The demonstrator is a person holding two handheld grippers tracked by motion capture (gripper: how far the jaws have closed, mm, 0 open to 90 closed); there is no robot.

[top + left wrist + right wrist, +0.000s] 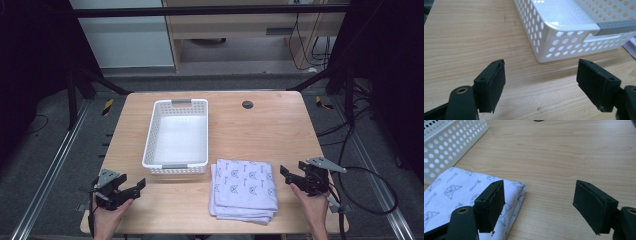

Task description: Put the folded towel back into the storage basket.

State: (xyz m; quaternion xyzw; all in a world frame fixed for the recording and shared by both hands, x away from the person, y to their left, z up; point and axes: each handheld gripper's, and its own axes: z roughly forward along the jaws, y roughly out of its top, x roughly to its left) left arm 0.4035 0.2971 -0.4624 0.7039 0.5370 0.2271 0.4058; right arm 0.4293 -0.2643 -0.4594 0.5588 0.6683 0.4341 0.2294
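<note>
Folded cloths (244, 189) lie stacked beside white basket (176, 136).

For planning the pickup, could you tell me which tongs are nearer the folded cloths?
Right. The right tongs sit just beside the folded cloths; the left tongs are farther off, across bare table.

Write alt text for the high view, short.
A person's two hands hold the open left gripper and right gripper at the near corners of a light wooden table. Between them sit an empty white perforated plastic basket and, right of it, a folded stack of pale printed cloths.
</note>
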